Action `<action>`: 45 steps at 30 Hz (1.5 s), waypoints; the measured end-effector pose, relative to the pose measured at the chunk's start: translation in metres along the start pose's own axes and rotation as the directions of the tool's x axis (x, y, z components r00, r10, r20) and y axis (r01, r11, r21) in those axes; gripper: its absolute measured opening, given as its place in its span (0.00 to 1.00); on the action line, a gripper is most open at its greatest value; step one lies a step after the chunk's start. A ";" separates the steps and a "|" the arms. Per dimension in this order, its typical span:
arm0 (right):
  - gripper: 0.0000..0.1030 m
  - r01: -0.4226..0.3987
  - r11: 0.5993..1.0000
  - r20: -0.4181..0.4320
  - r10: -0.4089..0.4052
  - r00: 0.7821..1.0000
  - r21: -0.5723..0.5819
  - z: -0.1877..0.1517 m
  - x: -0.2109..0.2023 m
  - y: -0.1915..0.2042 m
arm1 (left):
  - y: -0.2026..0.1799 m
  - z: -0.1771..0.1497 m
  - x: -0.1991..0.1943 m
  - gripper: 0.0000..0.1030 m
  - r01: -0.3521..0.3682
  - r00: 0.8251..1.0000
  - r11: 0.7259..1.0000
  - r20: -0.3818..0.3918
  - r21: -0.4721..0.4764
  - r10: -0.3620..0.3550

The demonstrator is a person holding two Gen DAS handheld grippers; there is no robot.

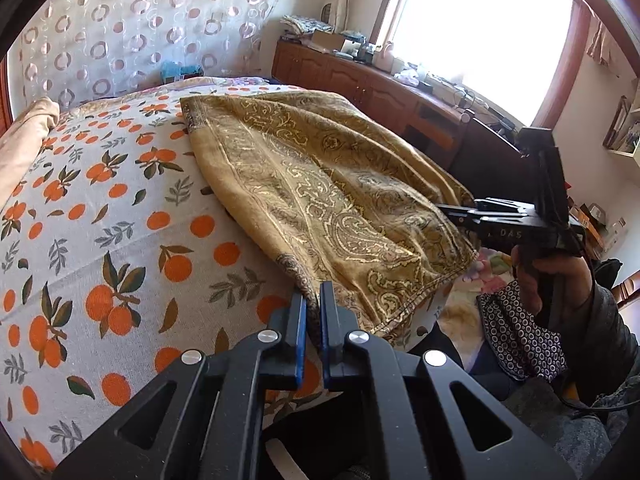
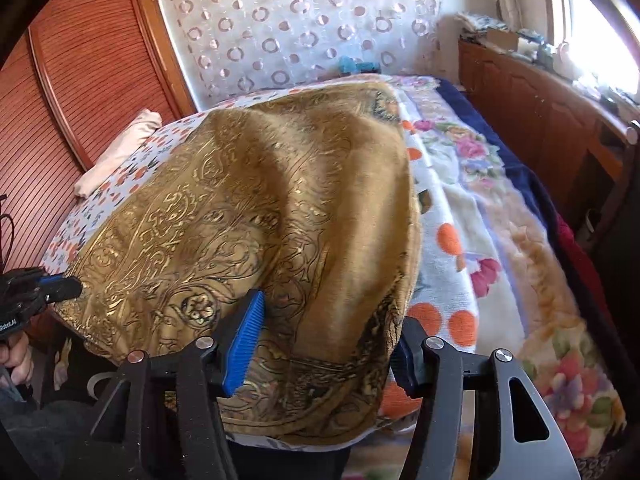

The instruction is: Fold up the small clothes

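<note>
Left gripper (image 1: pixel 313 308): my black frame, angular arms with triangular cut-outs, four round silver screw heads across the linkage, and blue pads lining the inner faces of both fingers.
Right gripper (image 2: pixel 328 344): same black build, four silver screws, and a ribbed blue pad (image 2: pixel 244 344) on the finger at 9 o'clock.
Markings: pale letters "DAS" on the right tool's black body, seen at 3 o'clock in the left view.
Cable: a thin black lead trailing under that tool's handle.
Sleeve (image 1: pixel 604 332): I wear a dark quilted jacket.
Cuff (image 1: pixel 520 336): dark fabric with small white rings.
</note>
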State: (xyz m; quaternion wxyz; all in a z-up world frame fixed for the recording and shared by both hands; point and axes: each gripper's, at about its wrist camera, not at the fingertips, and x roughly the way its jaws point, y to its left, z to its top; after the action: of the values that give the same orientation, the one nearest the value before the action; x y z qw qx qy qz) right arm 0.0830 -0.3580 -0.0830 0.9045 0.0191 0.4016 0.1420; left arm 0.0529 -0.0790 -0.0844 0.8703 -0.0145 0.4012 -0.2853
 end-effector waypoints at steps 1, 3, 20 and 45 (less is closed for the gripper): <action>0.58 0.004 1.000 0.000 -0.004 1.000 -0.010 0.000 0.001 0.000 | -0.001 0.001 0.000 0.07 -0.001 1.000 1.000 -0.001 0.006 0.001; 0.51 0.016 0.999 -0.007 -0.016 1.000 -0.040 0.001 0.003 0.001 | -0.005 0.003 -0.002 0.06 -0.002 1.000 1.000 0.012 0.021 0.002; 0.08 -0.114 0.987 0.141 0.130 0.982 -0.113 0.102 -0.050 -0.020 | 0.007 0.123 -0.032 0.06 0.052 0.980 0.996 0.189 0.068 -0.064; 0.29 -0.031 0.998 0.040 0.033 0.999 -0.052 0.235 0.089 -0.020 | 0.146 0.216 0.108 0.06 -0.066 0.998 0.993 0.016 -0.097 0.067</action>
State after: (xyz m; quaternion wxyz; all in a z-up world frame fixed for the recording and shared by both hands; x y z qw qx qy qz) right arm 0.3161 -0.3340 0.0089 0.9103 0.0051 0.3790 0.1665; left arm 0.3317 -0.0554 -0.0496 0.8814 -0.0459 0.4065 -0.2362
